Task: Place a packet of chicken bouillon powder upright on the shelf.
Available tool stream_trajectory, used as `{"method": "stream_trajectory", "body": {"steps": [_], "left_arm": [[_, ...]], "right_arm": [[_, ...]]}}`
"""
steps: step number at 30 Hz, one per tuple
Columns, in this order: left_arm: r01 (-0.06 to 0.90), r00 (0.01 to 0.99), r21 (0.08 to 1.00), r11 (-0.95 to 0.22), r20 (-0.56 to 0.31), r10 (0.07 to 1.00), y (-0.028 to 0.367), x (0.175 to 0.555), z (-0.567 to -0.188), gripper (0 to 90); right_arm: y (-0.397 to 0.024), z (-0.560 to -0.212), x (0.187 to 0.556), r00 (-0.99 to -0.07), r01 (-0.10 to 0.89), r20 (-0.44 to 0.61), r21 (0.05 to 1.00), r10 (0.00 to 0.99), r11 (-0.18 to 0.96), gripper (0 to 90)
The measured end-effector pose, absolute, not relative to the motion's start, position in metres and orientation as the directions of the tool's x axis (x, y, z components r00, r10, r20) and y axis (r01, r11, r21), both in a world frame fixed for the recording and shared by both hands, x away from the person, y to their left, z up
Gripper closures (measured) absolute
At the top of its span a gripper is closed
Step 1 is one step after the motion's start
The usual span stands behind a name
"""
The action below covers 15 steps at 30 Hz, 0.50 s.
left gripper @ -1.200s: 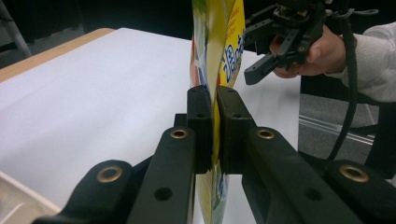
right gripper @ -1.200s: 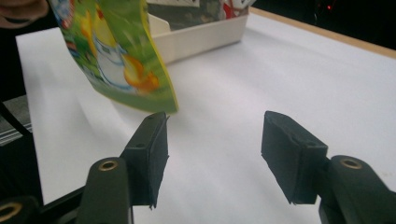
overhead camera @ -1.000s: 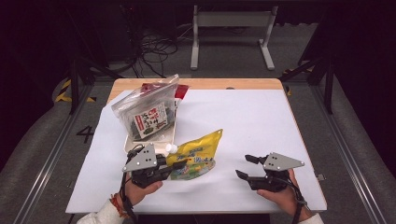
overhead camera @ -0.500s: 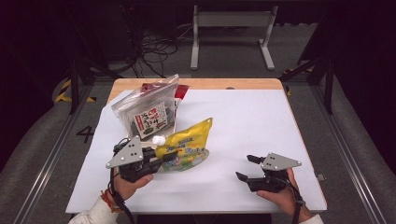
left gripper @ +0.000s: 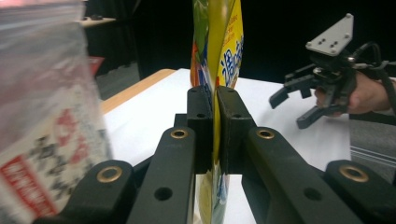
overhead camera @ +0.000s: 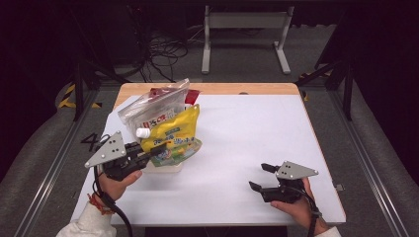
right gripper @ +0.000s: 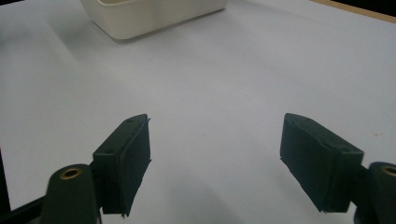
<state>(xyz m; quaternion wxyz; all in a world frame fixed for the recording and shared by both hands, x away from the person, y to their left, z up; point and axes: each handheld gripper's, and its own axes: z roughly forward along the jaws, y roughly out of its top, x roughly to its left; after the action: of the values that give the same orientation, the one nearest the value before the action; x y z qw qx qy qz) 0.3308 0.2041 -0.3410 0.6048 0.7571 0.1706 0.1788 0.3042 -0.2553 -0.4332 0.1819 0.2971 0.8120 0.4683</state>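
Holding the yellow pouch [overhead camera: 170,136] by its lower edge, the left claw [overhead camera: 150,154] has it lifted over the white tub [overhead camera: 163,168], beside the clear bag [overhead camera: 148,106]. Placement remains undone. Right claw [overhead camera: 262,177], jaws just opening wide with nothing between them, rests on the desk [overhead camera: 247,128].

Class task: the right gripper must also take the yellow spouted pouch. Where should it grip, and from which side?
Probably the free top edge of the yellow pouch, coming from the table's open right side. The pouch is flat and thin there, the left gripper already pinches its lower edge, and the right gripper stands open.
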Motion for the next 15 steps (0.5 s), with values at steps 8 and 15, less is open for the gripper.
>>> {"method": "stream_trajectory", "body": {"steps": [8,15], "left_arm": [[0.075,0.851,0.971,-0.228,0.057,0.521,0.233,0.349,-0.347,85.2],[0.079,0.867,0.967,-0.241,0.053,0.495,0.242,0.354,-0.354,85.2]], "right_arm": [[-0.253,-0.437,0.306,-0.762,0.327,-0.008,0.858,0.647,0.396,24.4],[-0.252,-0.439,0.306,-0.765,0.334,-0.004,0.853,0.645,0.401,24.1]]}}
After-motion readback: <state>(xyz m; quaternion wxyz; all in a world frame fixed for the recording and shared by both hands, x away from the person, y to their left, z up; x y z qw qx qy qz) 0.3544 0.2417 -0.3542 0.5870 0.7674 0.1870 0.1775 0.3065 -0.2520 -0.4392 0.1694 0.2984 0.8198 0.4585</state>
